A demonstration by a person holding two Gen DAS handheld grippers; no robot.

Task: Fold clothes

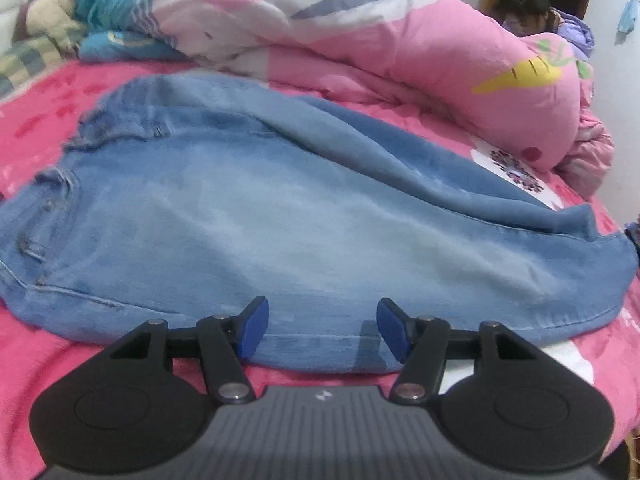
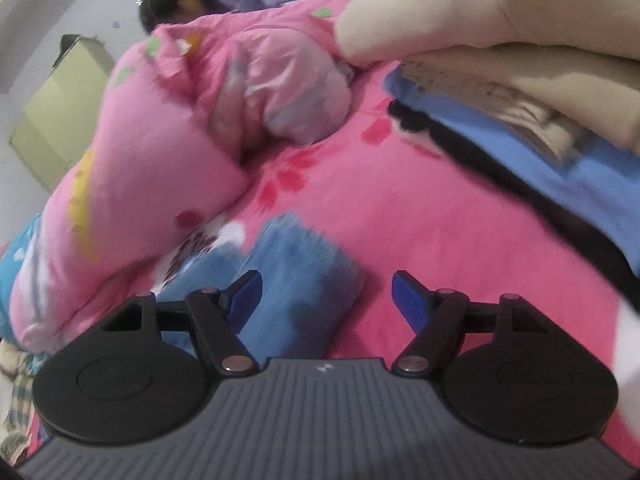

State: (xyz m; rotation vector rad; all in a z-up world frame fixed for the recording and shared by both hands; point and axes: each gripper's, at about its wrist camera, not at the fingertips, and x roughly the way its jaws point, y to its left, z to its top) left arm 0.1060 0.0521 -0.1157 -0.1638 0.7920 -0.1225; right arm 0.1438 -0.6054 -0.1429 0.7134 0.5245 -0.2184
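Pink bedding (image 1: 360,120) fills the left wrist view, with the jeans (image 1: 280,220) spread flat across it, their long axis running left to right and the waistband end at the left. Left gripper (image 1: 322,330) hovers at the near hem edge, jaws wide apart, gripping nothing — the denim lies straight ahead. From the right wrist, the right gripper (image 2: 326,304) is likewise wide open and empty over the sheet (image 2: 460,240); only a blurred leg end (image 2: 296,272) lies ahead, toward its left finger. I judge the left the nearer.
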